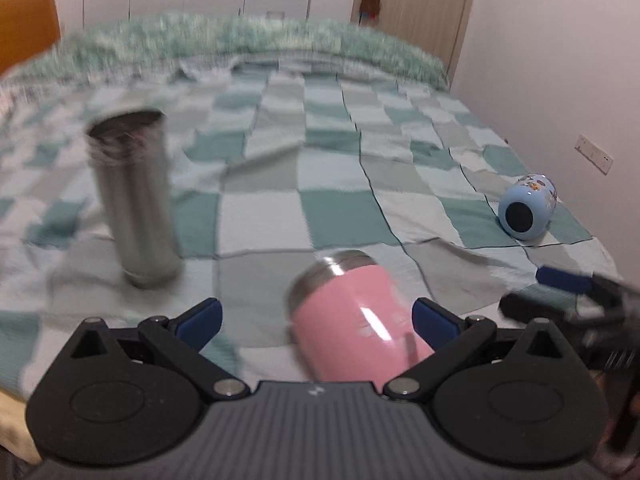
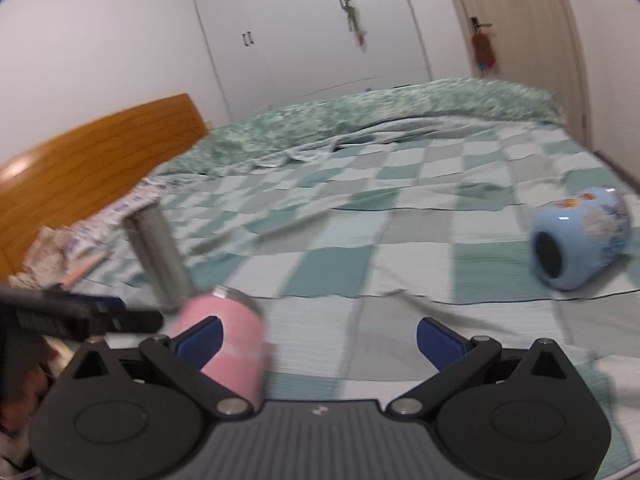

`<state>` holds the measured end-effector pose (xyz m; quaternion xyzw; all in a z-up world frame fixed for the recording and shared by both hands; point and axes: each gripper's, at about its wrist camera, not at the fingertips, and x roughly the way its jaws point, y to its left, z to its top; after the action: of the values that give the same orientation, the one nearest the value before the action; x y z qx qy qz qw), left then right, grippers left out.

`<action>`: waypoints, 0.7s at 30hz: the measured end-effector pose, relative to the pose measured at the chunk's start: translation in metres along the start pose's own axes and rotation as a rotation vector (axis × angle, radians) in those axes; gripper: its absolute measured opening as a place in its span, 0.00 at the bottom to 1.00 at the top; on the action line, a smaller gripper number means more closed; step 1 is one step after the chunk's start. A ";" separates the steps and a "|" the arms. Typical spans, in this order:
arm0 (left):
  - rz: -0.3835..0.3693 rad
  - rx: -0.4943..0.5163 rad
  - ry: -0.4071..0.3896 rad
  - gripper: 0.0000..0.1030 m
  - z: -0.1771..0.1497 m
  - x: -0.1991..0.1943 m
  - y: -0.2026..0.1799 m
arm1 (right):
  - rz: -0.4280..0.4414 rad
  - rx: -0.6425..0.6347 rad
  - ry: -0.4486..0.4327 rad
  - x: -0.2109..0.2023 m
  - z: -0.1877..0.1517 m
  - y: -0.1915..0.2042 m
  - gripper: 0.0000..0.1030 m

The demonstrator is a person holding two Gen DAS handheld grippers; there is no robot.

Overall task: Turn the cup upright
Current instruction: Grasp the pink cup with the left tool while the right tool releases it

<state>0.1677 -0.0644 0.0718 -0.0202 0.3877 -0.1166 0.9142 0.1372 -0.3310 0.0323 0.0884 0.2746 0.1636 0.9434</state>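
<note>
A pink cup with a steel rim [image 1: 352, 320] stands tilted on the checked bedspread, between the open fingers of my left gripper [image 1: 316, 320], near the right pad; contact is unclear. It also shows in the right wrist view [image 2: 236, 336], behind my right gripper's left finger. A light blue cartoon cup [image 1: 528, 208] lies on its side at the right, mouth toward me, also seen in the right wrist view [image 2: 580, 240]. A steel tumbler [image 1: 136, 196] stands upright at the left, also seen in the right wrist view [image 2: 160, 256]. My right gripper [image 2: 320, 340] is open and empty.
The bed has a wooden headboard [image 2: 88, 164] at the left and a rumpled green blanket [image 1: 240, 40] at the far end. Patterned cloth and a pink stick [image 2: 84, 268] lie by the headboard. A wall [image 1: 560, 80] runs along the bed's right side.
</note>
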 end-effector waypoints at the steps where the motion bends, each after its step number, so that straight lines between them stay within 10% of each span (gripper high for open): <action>1: -0.004 -0.014 0.032 1.00 0.004 0.008 -0.004 | -0.013 -0.009 -0.004 0.001 -0.004 -0.004 1.00; 12: 0.100 -0.093 0.215 1.00 0.026 0.080 -0.015 | -0.085 0.024 -0.062 0.008 -0.019 -0.041 1.00; 21: 0.002 -0.176 0.227 0.89 0.015 0.086 -0.002 | -0.094 0.038 -0.077 0.008 -0.032 -0.045 1.00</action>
<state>0.2354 -0.0871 0.0220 -0.0865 0.4975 -0.0826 0.8592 0.1381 -0.3675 -0.0101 0.0995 0.2449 0.1102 0.9581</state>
